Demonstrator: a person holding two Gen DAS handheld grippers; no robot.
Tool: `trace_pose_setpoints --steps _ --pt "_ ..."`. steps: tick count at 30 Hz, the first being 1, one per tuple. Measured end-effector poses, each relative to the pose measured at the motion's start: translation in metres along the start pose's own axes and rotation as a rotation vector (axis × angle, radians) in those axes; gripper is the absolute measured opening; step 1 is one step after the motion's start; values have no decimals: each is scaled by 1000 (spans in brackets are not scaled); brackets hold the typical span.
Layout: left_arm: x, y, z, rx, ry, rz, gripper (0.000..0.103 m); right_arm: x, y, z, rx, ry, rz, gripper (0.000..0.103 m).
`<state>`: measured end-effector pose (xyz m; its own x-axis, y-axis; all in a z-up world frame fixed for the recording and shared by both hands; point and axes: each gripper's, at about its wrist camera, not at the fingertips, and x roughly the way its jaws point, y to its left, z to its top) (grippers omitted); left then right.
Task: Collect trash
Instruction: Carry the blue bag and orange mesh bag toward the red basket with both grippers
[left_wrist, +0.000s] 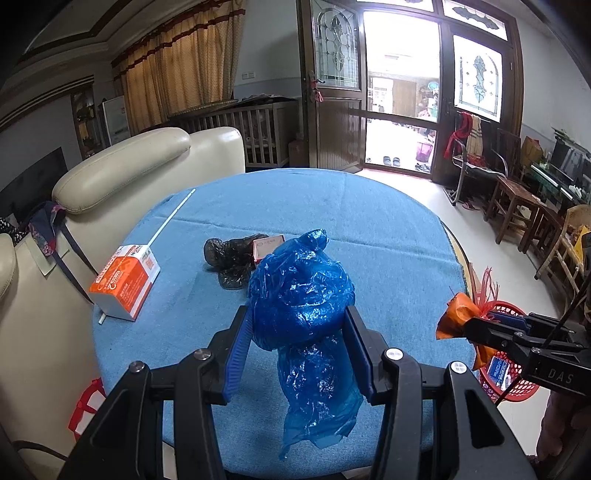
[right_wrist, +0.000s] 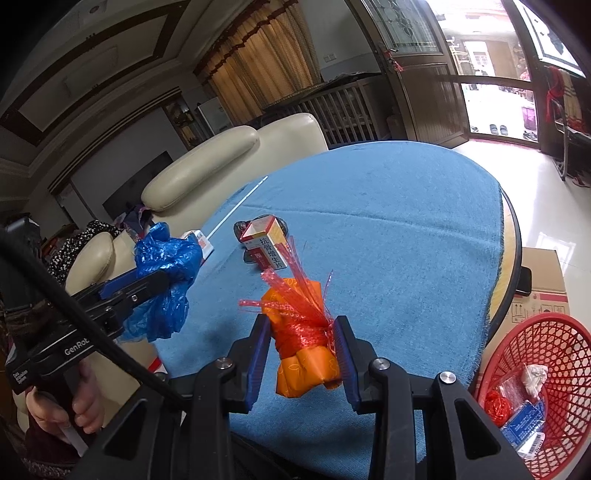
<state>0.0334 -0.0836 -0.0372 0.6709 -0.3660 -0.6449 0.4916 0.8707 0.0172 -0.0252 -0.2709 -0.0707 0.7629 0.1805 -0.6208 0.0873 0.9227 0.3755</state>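
Observation:
My left gripper (left_wrist: 297, 325) is shut on a crumpled blue plastic bag (left_wrist: 301, 295), held above the blue-clothed round table (left_wrist: 332, 206); the same bag (right_wrist: 166, 266) shows at the left of the right wrist view. My right gripper (right_wrist: 301, 332) is shut on an orange wrapper bundled in red net (right_wrist: 304, 332), also seen at the right edge of the left wrist view as the orange bundle (left_wrist: 456, 319). A red basket (right_wrist: 535, 387) with several scraps stands on the floor at the lower right. On the cloth lie an orange-white carton (left_wrist: 125, 284), a small red-white box (right_wrist: 264, 245), a black bag (left_wrist: 232, 258) and a white stick (left_wrist: 171, 218).
A cream sofa (left_wrist: 147, 166) hugs the table's left side. A cardboard box (right_wrist: 541, 280) sits on the floor beside the basket. Wooden stools and chairs (left_wrist: 517, 206) line the right wall, and a glass door (left_wrist: 400, 92) stands at the back. A hand (right_wrist: 79, 406) grips the left tool.

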Motion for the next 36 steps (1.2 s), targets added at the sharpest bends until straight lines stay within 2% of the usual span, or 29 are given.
trace_pose_setpoints --steps 17,36 --pt "-5 8 -3 -15 -11 2 52 -1 8 4 3 -24 17 38" --pt "4 16 -4 -33 -1 -10 52 9 17 6 -12 1 14 38"
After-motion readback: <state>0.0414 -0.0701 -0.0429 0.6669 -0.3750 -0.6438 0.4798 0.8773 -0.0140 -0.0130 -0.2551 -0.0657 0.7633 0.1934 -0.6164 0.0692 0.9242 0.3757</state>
